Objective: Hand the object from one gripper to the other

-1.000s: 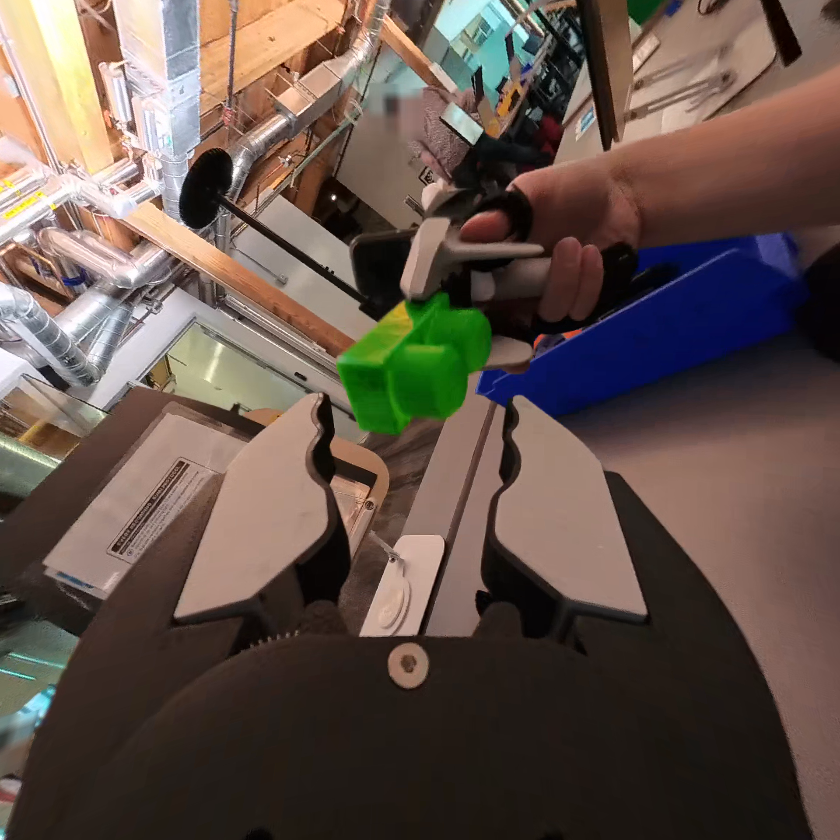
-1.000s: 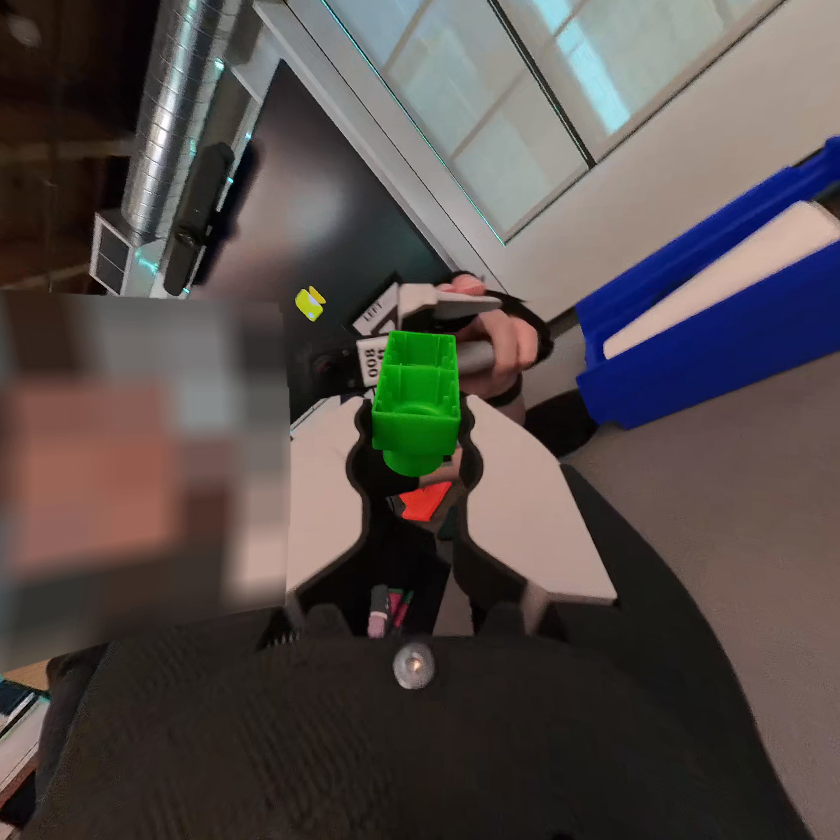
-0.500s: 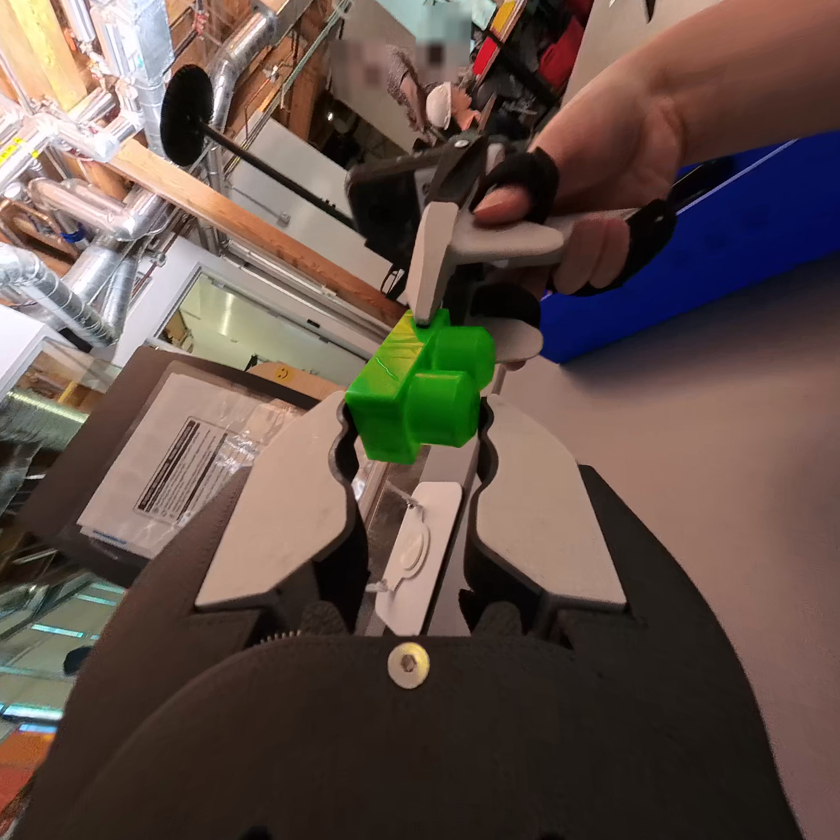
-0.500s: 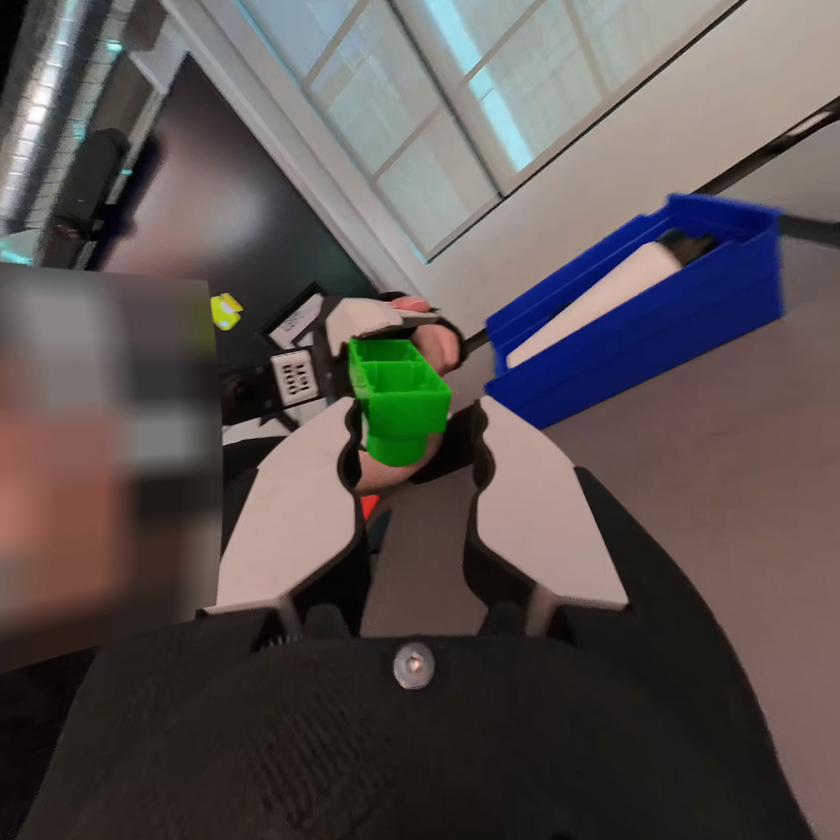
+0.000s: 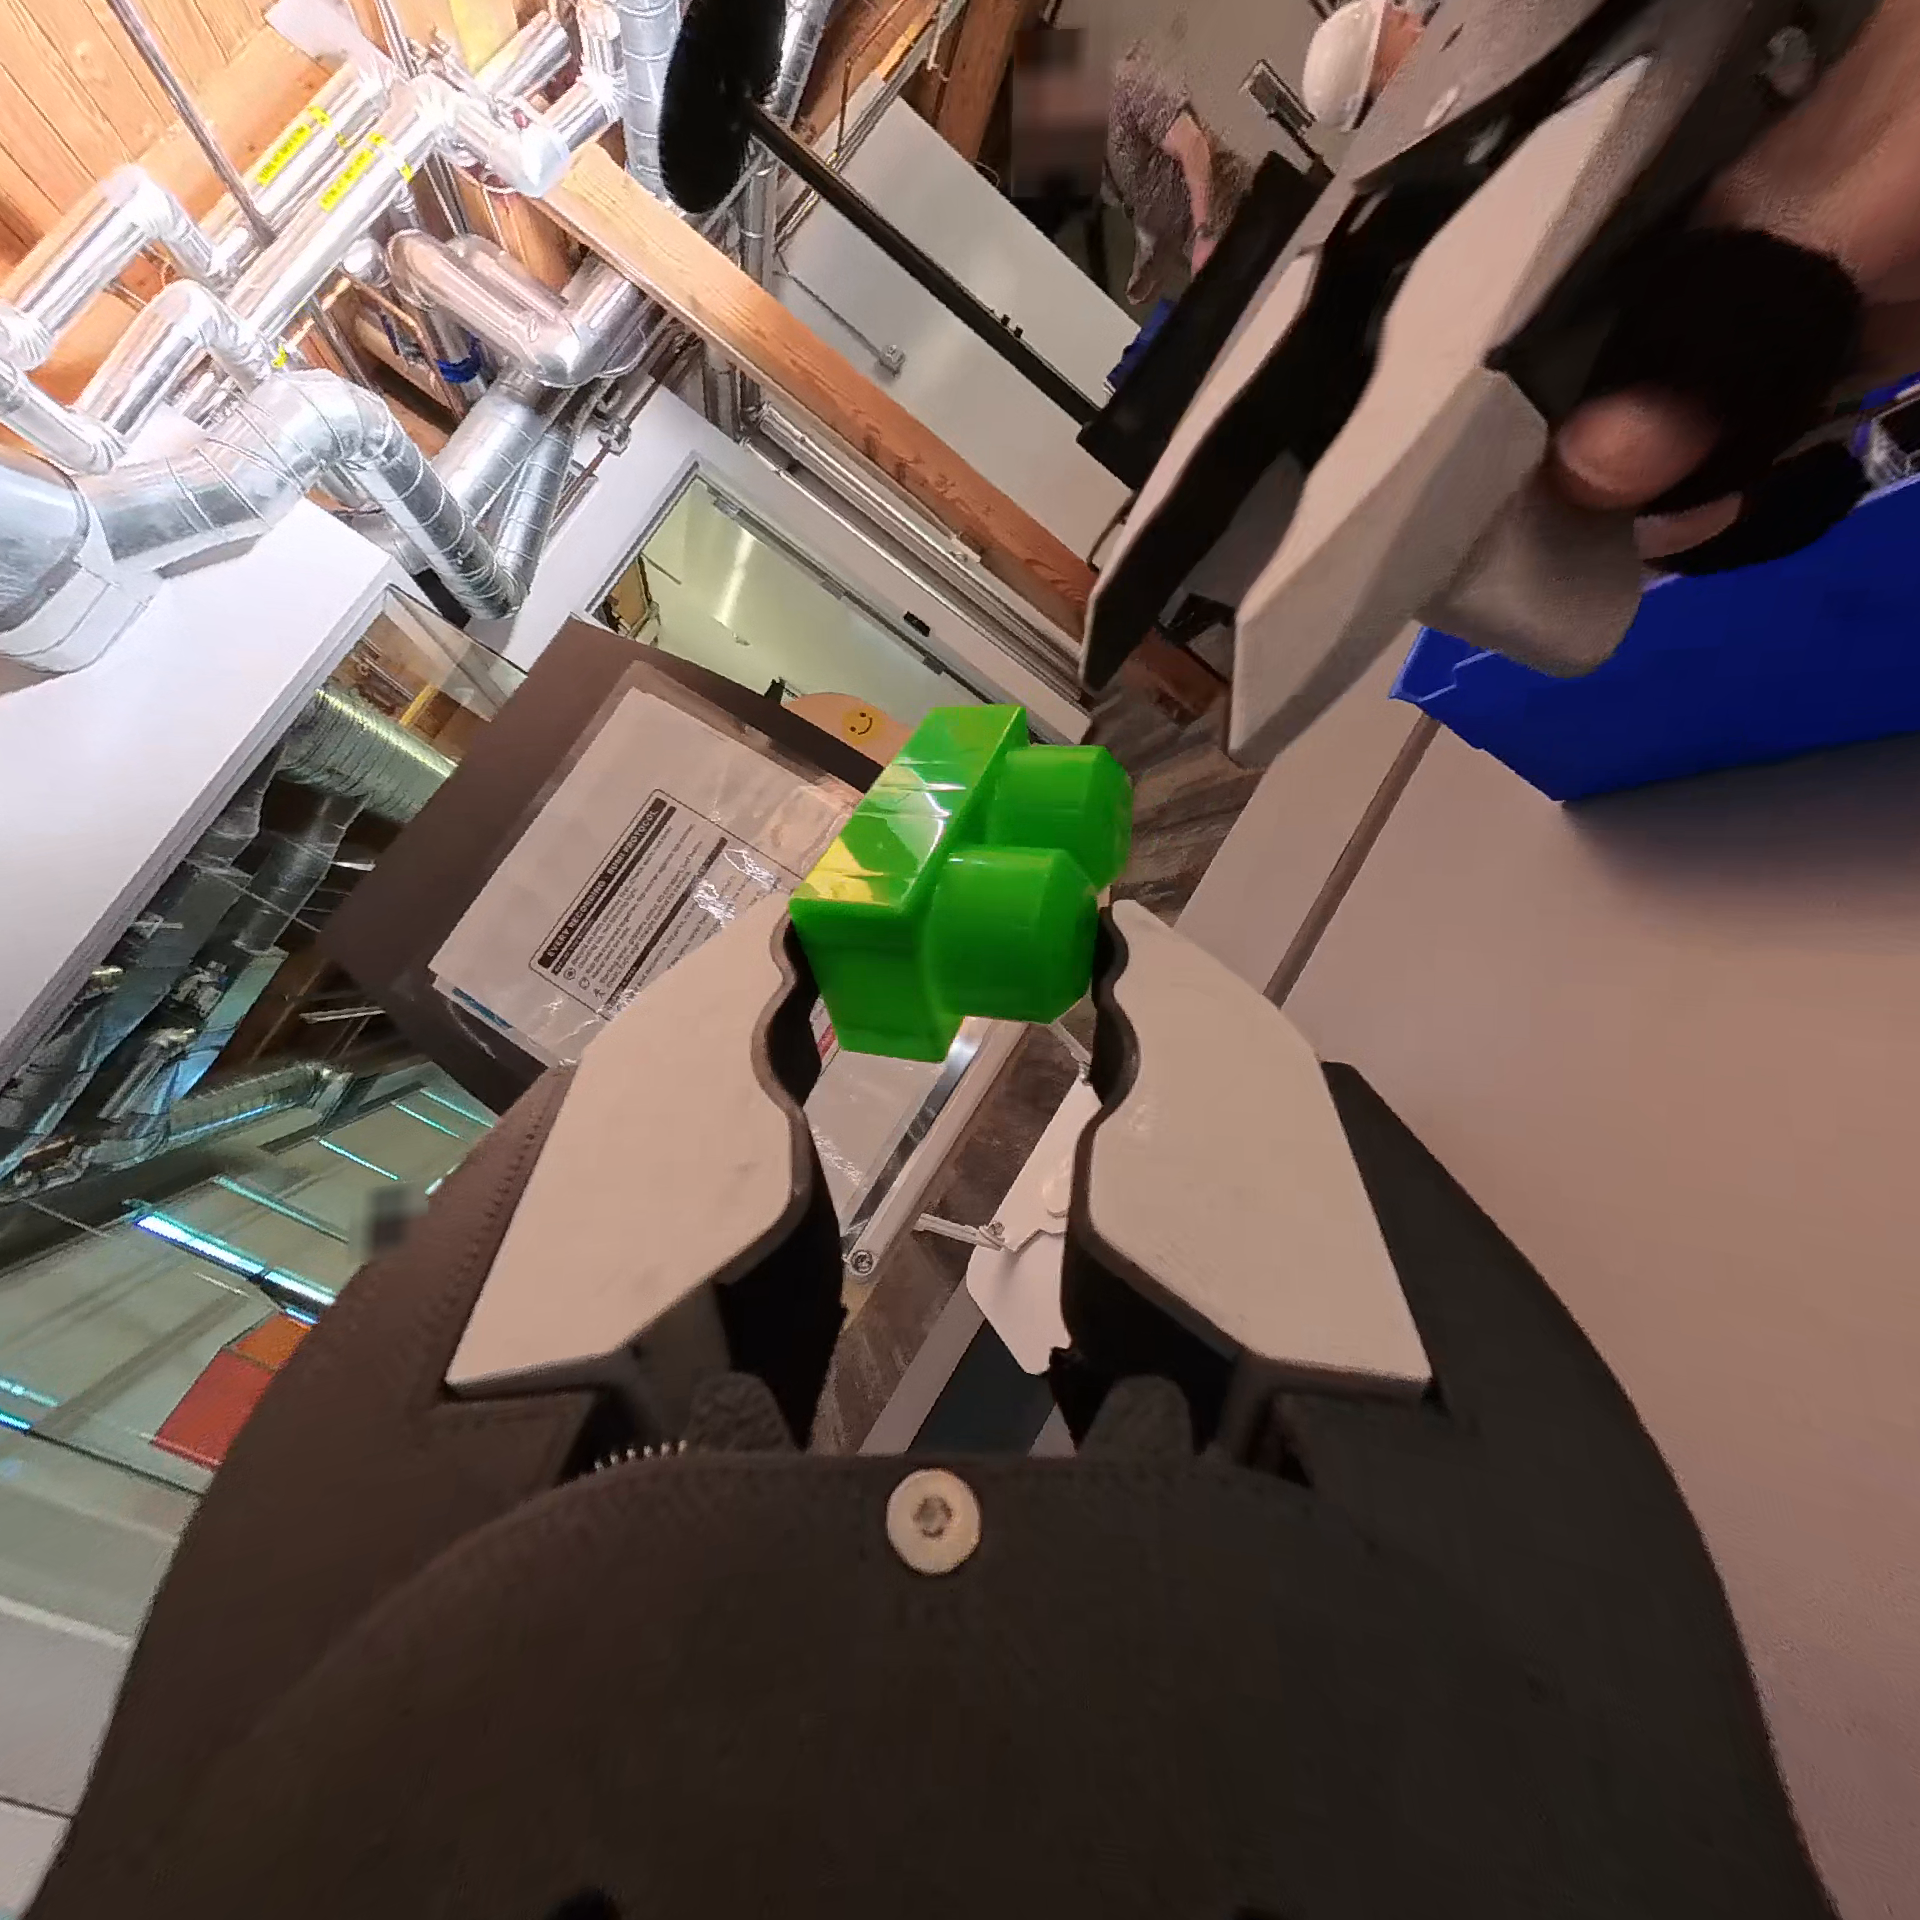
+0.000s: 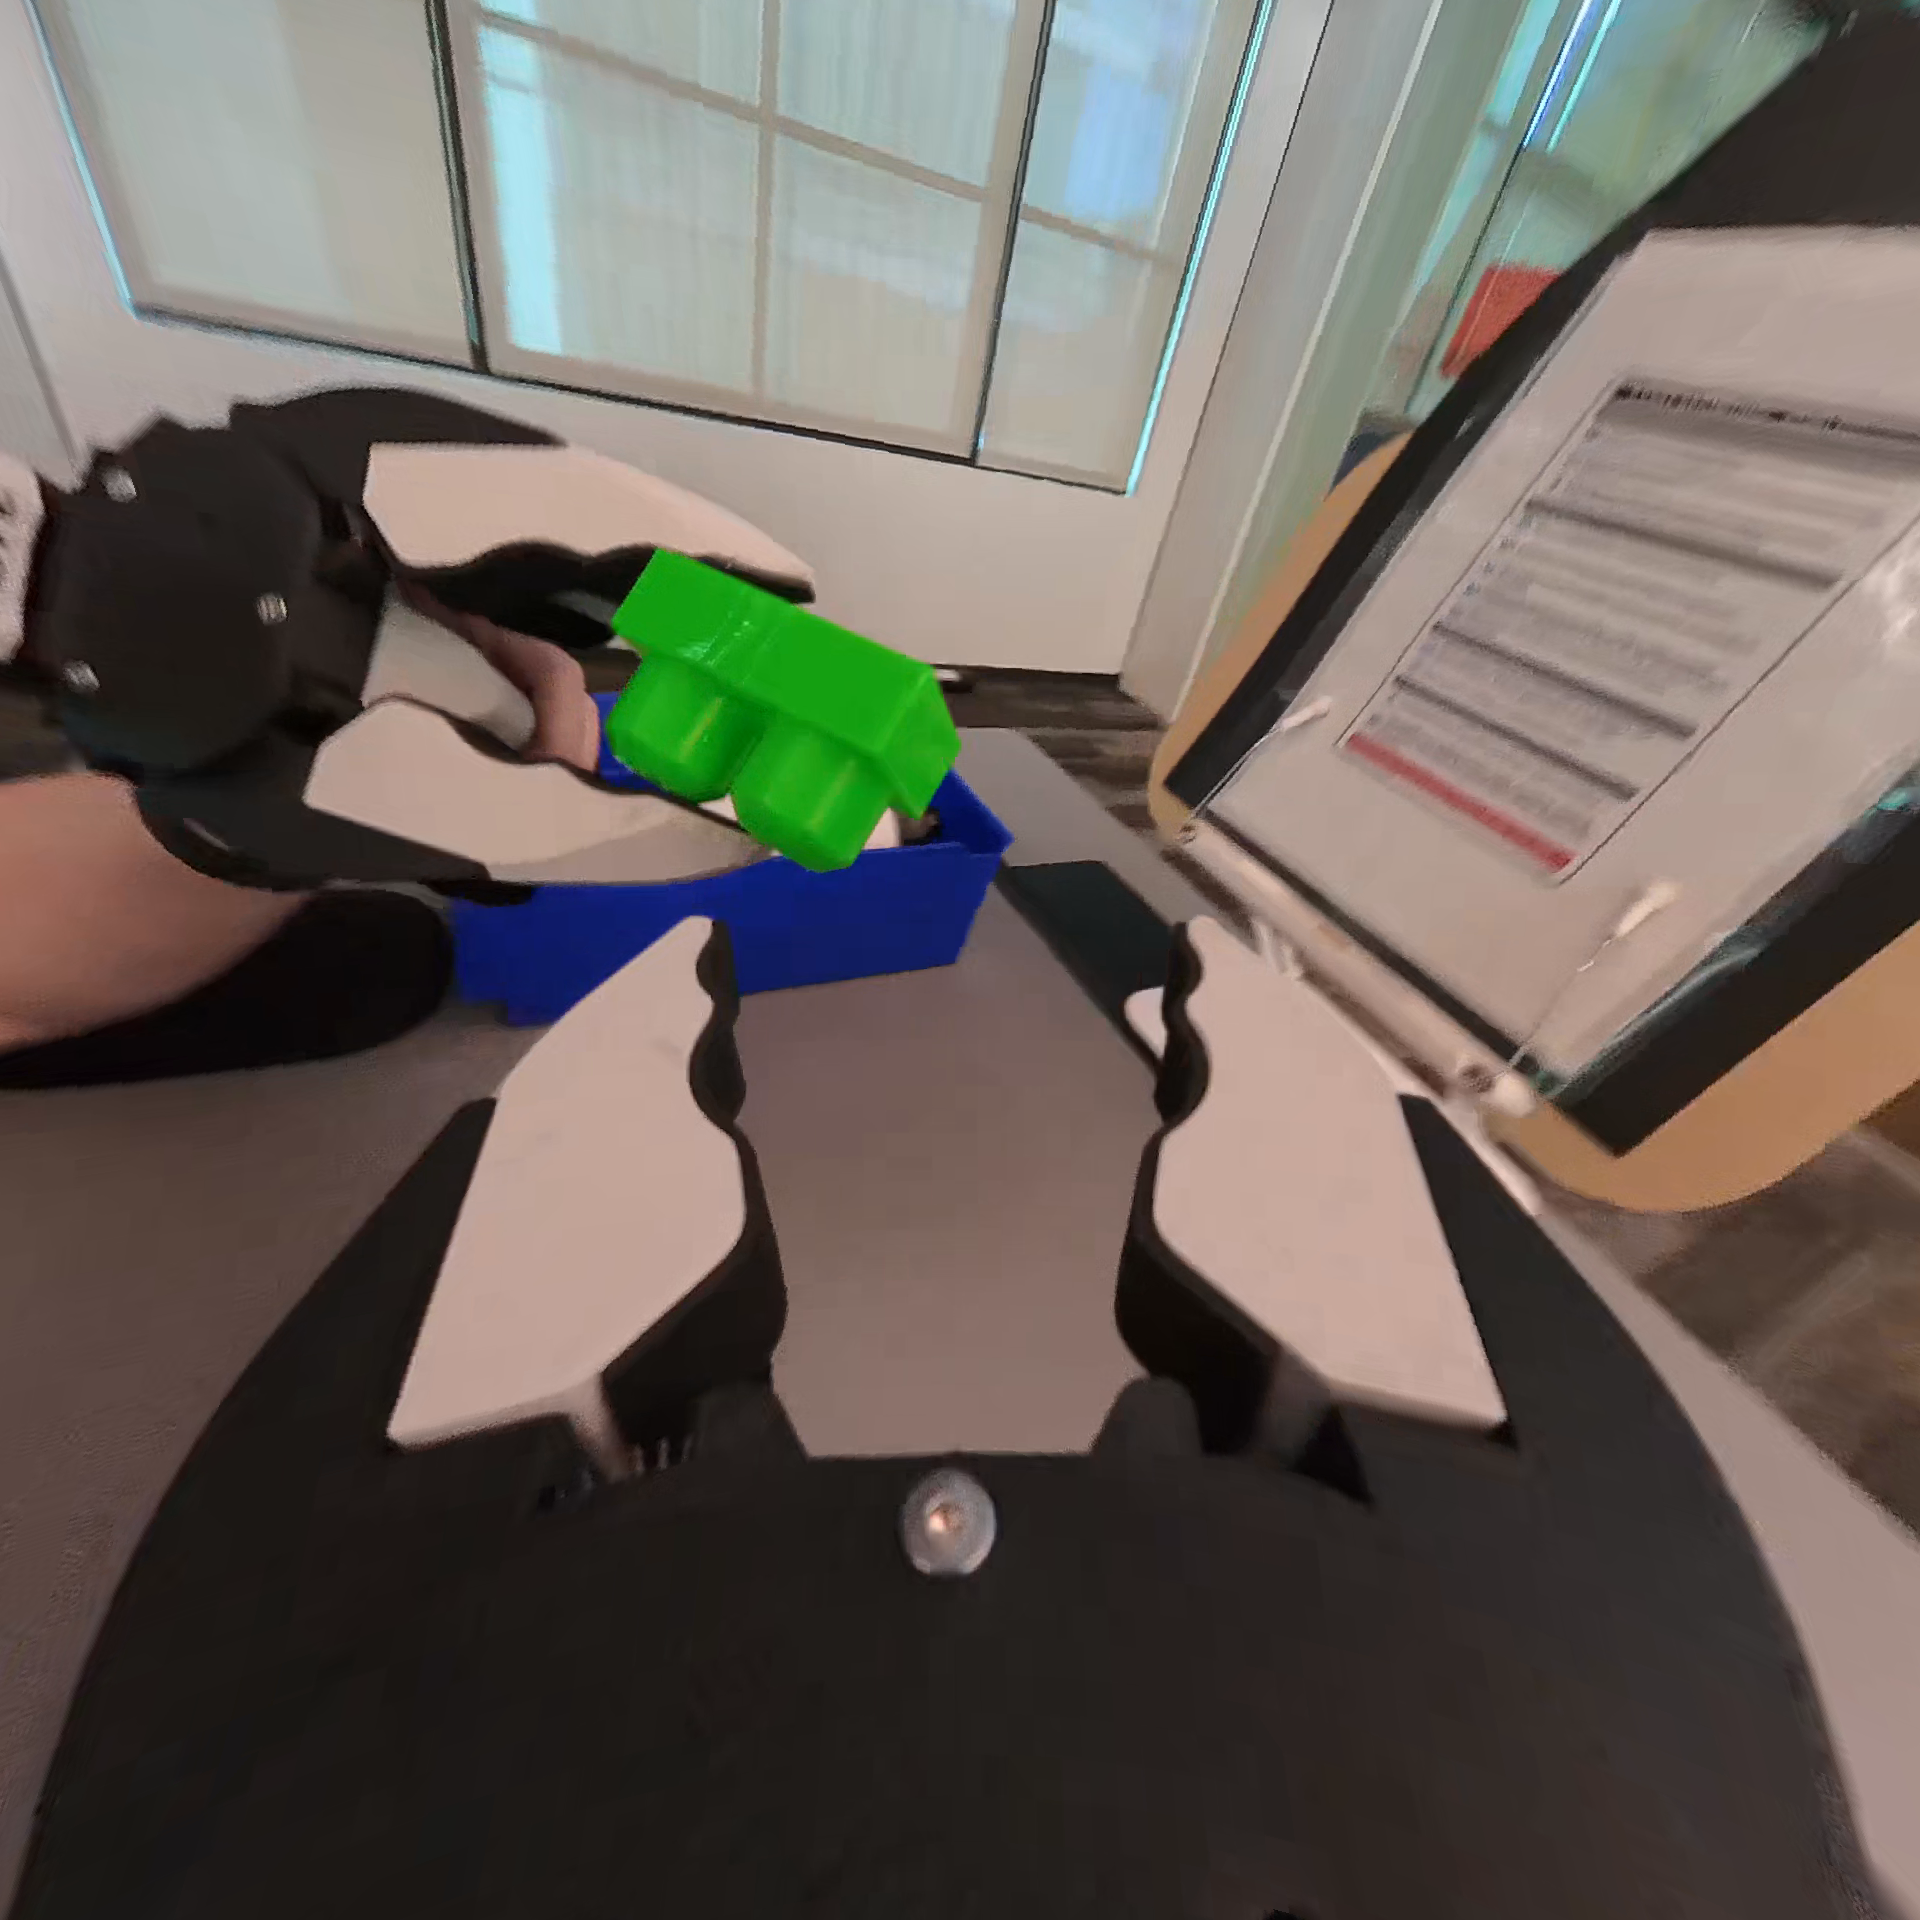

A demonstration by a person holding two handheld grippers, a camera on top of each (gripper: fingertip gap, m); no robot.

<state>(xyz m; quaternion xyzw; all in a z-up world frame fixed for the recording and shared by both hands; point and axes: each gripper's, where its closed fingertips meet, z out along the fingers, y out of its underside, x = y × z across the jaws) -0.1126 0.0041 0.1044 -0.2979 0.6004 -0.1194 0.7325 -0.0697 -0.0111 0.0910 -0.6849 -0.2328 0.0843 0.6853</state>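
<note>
Two tongs are in your hands. Your left tongs (image 5: pixel 943 951) are pinching the green block (image 5: pixel 961 899) at their tips, one finger on the block's body, the other against a round stud; the block is held in the air, tilted, studs facing the right finger. Your right tongs (image 6: pixel 945 982) stand spread wide with nothing between the fingers, clear of the block. In the right wrist view the left tongs (image 6: pixel 665 707) show from the side, gripping the block (image 6: pixel 779 707) above the blue bin (image 6: pixel 790 925). The bin rests on the grey tabletop (image 6: pixel 935 1143). A framed sheet (image 6: pixel 1621 665) stands tilted at the tabletop's far edge. Silver ducts (image 5: pixel 343 416) run overhead
</note>
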